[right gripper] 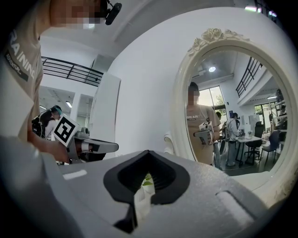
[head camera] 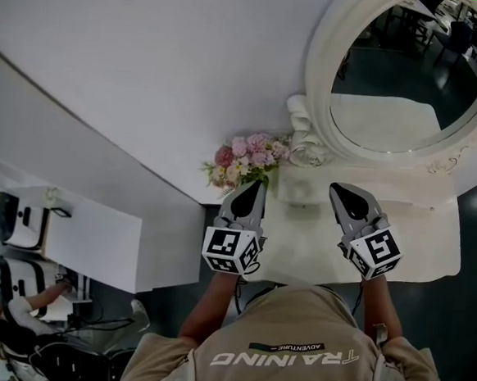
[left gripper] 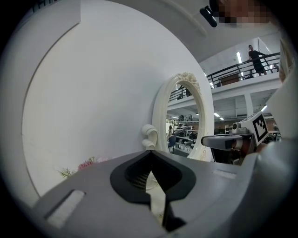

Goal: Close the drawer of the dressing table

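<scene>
The oval mirror [head camera: 412, 76] has a cream-white frame carved with scrolls. Below it, the dressing table [head camera: 432, 242] top is the same plain cream. Left of the mirror's foot, the flowers [head camera: 245, 157] are pink and white with green leaves. Your left gripper [head camera: 253, 187] and right gripper [head camera: 339, 189], before the mirror, are grey with black linings. Each carries a white cube [head camera: 230, 251] printed with black squares. Your shirt [head camera: 291, 362] is beige with white lettering. The wall [head camera: 149, 72] beside the mirror is plain white.
</scene>
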Tool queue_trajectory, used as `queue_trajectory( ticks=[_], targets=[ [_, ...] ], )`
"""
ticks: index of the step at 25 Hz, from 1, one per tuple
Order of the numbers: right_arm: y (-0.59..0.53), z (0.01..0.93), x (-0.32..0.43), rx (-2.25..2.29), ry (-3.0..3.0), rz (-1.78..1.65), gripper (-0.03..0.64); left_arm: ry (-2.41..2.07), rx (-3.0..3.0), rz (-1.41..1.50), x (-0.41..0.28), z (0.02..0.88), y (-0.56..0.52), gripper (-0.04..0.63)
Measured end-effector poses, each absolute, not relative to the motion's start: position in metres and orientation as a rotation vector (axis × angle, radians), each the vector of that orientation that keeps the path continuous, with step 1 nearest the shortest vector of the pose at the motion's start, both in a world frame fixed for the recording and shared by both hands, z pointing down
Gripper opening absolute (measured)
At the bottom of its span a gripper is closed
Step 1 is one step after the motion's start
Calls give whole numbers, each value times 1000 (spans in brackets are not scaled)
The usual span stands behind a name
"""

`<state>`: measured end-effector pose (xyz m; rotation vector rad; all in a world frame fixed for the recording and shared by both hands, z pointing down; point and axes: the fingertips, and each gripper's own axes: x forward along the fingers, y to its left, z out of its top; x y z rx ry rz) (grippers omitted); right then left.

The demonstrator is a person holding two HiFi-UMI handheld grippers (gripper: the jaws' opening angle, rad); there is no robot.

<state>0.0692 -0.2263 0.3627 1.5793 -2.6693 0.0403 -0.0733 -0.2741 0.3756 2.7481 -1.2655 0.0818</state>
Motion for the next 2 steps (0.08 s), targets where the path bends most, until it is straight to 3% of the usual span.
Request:
queue_trajectory(
  ticks=[2],
  targets=[
    [-227,362,68,1579,-2670,42,2,-1261,2740,75,-74,375,-275,17]
  ],
)
